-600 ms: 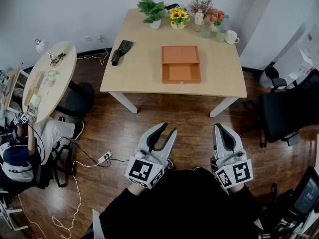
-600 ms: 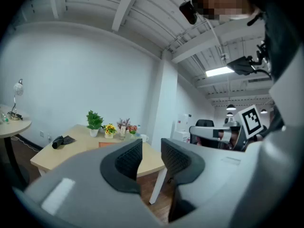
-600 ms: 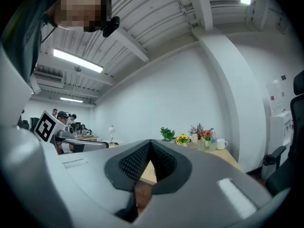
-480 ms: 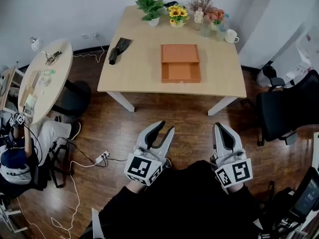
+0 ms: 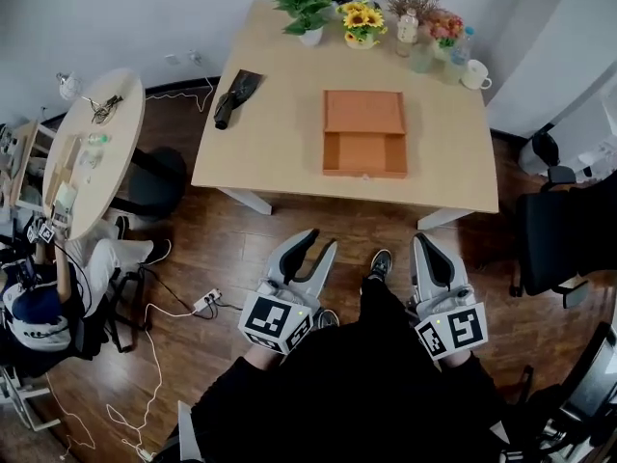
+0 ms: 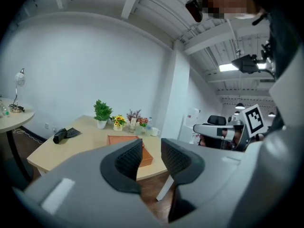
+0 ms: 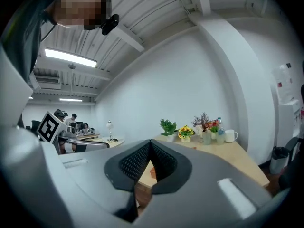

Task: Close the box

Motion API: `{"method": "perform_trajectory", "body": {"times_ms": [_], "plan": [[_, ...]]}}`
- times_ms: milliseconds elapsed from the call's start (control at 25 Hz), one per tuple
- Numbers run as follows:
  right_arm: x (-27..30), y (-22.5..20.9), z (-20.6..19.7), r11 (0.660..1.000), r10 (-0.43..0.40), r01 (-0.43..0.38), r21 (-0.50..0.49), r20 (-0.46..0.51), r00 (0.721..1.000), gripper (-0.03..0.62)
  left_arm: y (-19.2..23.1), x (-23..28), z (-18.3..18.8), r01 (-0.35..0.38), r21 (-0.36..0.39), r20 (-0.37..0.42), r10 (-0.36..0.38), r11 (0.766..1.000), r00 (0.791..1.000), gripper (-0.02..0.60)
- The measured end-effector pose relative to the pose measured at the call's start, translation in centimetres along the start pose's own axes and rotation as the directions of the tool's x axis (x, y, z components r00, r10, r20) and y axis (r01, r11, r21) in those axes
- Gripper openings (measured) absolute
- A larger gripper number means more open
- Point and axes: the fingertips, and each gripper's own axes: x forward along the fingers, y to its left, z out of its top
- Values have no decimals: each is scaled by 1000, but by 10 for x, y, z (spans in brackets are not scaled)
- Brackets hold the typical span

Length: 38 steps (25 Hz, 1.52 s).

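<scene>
Orange box (image 5: 363,133) open (any label perhaps too small), left fingers (image 6: 128,159) released, right fingers (image 7: 137,164) clenched.

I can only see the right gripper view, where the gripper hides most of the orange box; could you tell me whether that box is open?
Observer: Yes, the head view shows the orange box open, its lid laid flat toward the plants.
Operator: Is the left gripper holding anything?
Observer: No, the left gripper is slightly open and empty.
Operator: Anything beside the box?
Observer: A black item lies near the table's left edge, apart from it.
</scene>
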Motion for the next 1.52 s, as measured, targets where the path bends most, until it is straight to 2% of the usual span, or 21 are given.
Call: {"method": "perform_trajectory", "body": {"times_ms": [160,320,480,560,640,720,760,800,840,920,1000,1040,1120,1200,1240,1280,1360,1520], "plan": [[49,-42,4,998,64,-64,8,2,998,0,10,46,13,-56,-2,-24,56,998,998,106],[93,-88,1,993,111,-109,49,-47,993,0,25,95,28,-103,48,-12,104,994,995,106],[127,-128,-19,993,103,-96,62,-106,989,0,58,134,9,-173,19,-78,174,985,982,106],[140,-149,-42,997,70,-66,33,-143,987,0,85,149,-16,-208,8,-148,207,978,967,106],[149,-164,-80,998,55,-54,10,-224,973,0,114,157,-50,-230,33,-242,231,973,942,106],[153,-172,-127,997,69,-73,2,-343,937,25,146,157,-87,-253,89,-344,268,963,900,96],[154,-175,-150,996,80,-86,2,-406,911,43,161,156,-104,-262,114,-385,285,958,878,60],[153,-178,-172,995,86,-100,-5,-465,881,74,174,158,-118,-255,129,-416,286,958,864,32],[152,-181,-192,993,86,-114,-22,-518,851,112,181,161,-129,-223,132,-434,259,966,863,32],[150,-182,-224,984,78,-160,-85,-601,796,158,181,169,-146,-92,137,-457,145,986,878,48],[150,-180,-243,963,74,-223,-153,-645,760,160,174,176,-161,41,190,-486,58,981,872,213],[152,-179,-248,950,74,-253,-184,-655,752,147,172,180,-168,87,233,-503,44,969,863,265],[160,-180,-253,929,68,-289,-233,-660,749,126,174,191,-182,144,298,-538,42,944,842,301],[169,-179,-254,923,59,-292,-251,-658,751,126,176,201,-190,165,312,-558,40,935,829,302],[172,-179,-253,924,52,-285,-254,-657,752,126,177,205,-190,163,311,-559,42,936,828,301],[174,-180,-253,927,42,-274,-255,-656,754,127,178,209,-188,155,312,-554,47,937,831,296],[178,-184,-252,938,22,-239,-251,-646,763,121,180,215,-182,132,318,-535,63,939,842,183],[190,-190,-240,959,4,-177,-221,-615,789,110,188,226,-167,89,306,-503,81,948,861,176]]}}
